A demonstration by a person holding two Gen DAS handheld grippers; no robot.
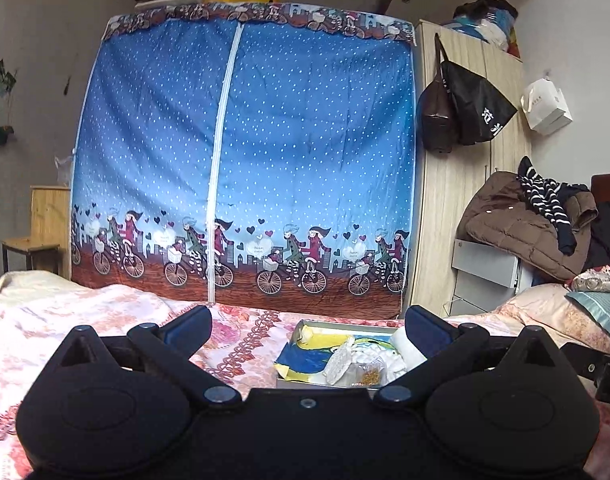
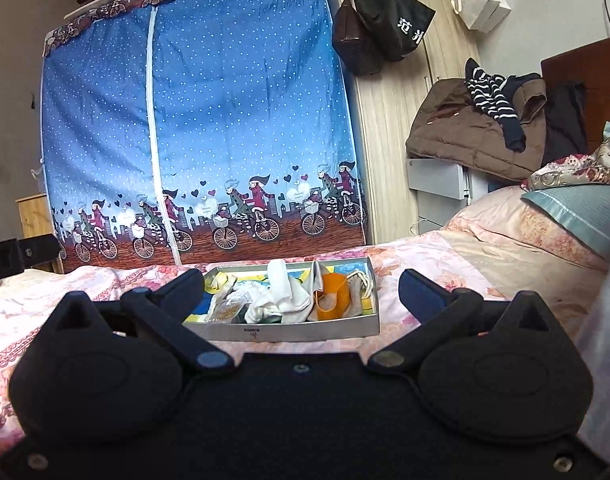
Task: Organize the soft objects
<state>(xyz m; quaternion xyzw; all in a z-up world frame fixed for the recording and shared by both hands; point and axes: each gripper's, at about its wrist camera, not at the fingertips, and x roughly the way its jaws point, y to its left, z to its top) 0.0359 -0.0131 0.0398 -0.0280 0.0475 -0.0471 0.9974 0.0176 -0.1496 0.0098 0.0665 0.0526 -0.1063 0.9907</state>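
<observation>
A shallow grey box [image 2: 305,330] lies on the floral bedspread [image 2: 105,280]. It holds white socks [image 2: 283,288], an orange mesh piece [image 2: 335,294], a small clear packet [image 2: 227,308] and other soft items. My right gripper [image 2: 303,284] hovers just in front of the box, open, nothing between its fingers. In the left wrist view the same box [image 1: 305,326] shows ahead and to the right, with white soft items [image 1: 369,360] in it. My left gripper [image 1: 305,324] is wide open and holds nothing. The right finger [image 1: 421,328] hides the box's right part.
A blue dotted fabric wardrobe [image 1: 245,160] stands behind the bed. Beside it is a wooden cupboard [image 1: 457,200] with dark bags [image 1: 461,112] hanging. A brown jacket [image 1: 521,224] and striped garment lie on a grey unit. Pillows [image 2: 565,216] are at the right, a wooden chair [image 1: 37,232] at the left.
</observation>
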